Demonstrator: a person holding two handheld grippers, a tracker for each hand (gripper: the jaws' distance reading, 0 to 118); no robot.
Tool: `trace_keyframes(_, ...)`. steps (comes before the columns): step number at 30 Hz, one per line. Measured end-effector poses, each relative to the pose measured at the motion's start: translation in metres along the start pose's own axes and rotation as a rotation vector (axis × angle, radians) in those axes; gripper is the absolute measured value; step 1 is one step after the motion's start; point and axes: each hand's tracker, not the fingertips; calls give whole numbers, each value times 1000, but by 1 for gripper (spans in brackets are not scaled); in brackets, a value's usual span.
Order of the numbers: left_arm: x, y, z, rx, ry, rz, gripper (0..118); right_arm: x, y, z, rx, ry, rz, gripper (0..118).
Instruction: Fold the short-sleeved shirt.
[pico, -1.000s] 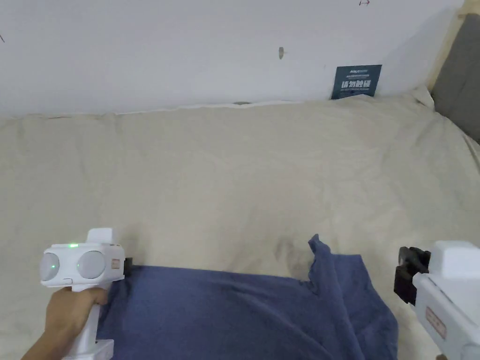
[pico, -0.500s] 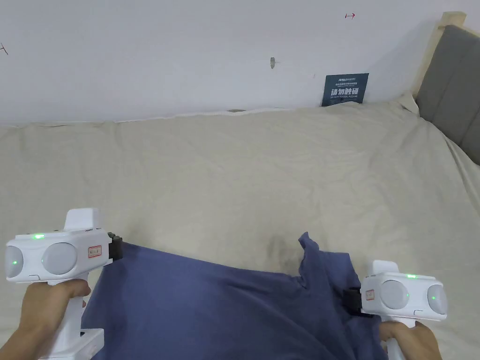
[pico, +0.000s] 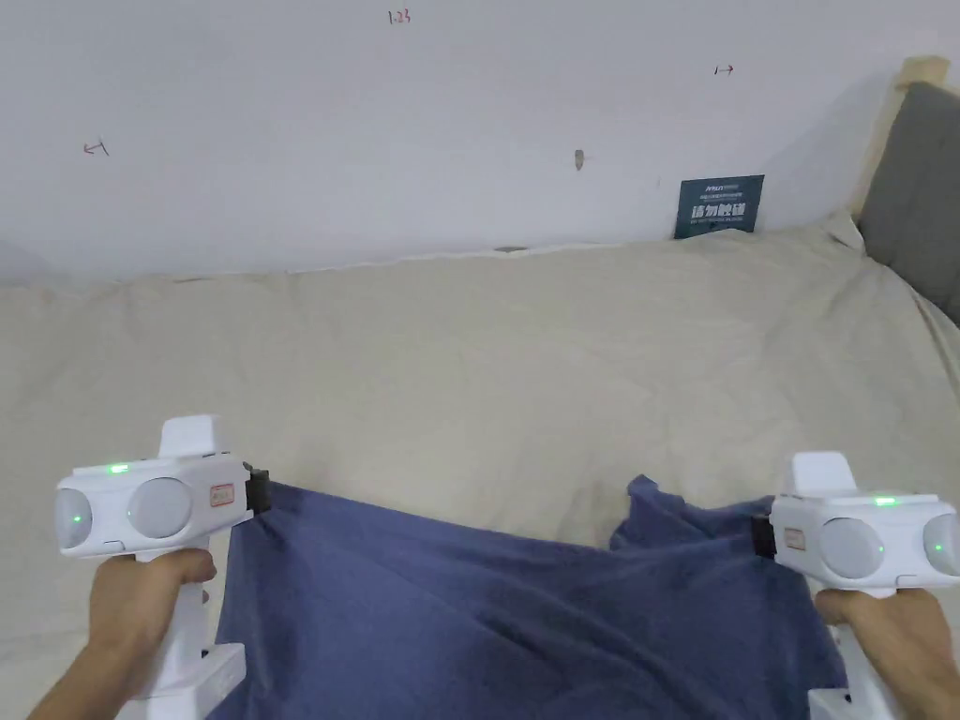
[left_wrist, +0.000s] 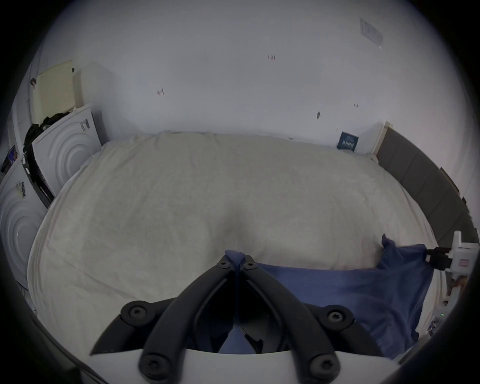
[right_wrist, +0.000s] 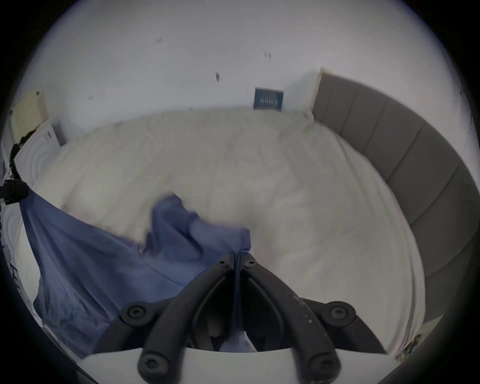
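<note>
A blue short-sleeved shirt (pico: 506, 609) is stretched between both grippers over the near side of the bed. My left gripper (pico: 260, 491) is shut on its left corner, and a tuft of blue cloth (left_wrist: 235, 256) pokes out past the closed jaws. My right gripper (pico: 756, 536) is shut on the right corner, where the fabric (right_wrist: 207, 233) bunches in folds just ahead of the jaws. A loose flap of the shirt (pico: 647, 502) sticks up near the right gripper. The shirt's lower part hangs out of view at the bottom.
The bed's cream sheet (pico: 525, 375) spreads wide beyond the shirt. A white wall runs behind it, with a small dark sign (pico: 718, 206) leaning on it. A grey padded headboard (pico: 923, 187) borders the right. White appliances (left_wrist: 62, 153) stand at the bed's left end.
The right gripper came in from the right, took hold of the shirt's right corner and pulled it outward. The shirt's top edge now spans both grippers, lifted off the sheet.
</note>
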Motion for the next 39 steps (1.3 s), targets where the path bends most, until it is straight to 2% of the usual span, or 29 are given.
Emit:
trace_keyframes(3, -3, 15, 37, 79, 8, 14, 3, 6, 29, 49, 140, -32, 28, 5)
trace_keyframes(6, -5, 40, 74, 168, 12, 8, 3, 8, 67, 99, 240, -1, 35, 5)
trace_keyframes(9, -6, 69, 109, 253, 36, 0, 3, 8, 103, 143, 381, -23, 37, 5)
trace_keyframes(15, -11, 138, 175, 442, 85, 7, 3, 12, 180, 222, 662, 12, -14, 5)
trace_keyframes(18, -12, 171, 197, 520, 96, 15, 3, 14, 216, 243, 736, 21, -20, 5)
trace_keyframes(21, -11, 198, 209, 569, 121, 5, 3, 15, 244, 263, 776, 56, -67, 5)
trace_keyframes(26, -12, 223, 205, 615, 139, 14, 3, 17, 268, 258, 808, 89, -87, 5)
trace_keyframes(29, -18, 221, 186, 625, 143, 55, 3, 12, 267, 244, 798, 82, -67, 5)
trace_keyframes(33, -26, 196, 141, 558, 135, 96, 3, 9, 251, 200, 753, 94, -48, 5)
trace_keyframes(39, -35, 133, 63, 422, 139, 86, 3, -4, 203, 119, 590, 105, -15, 5)
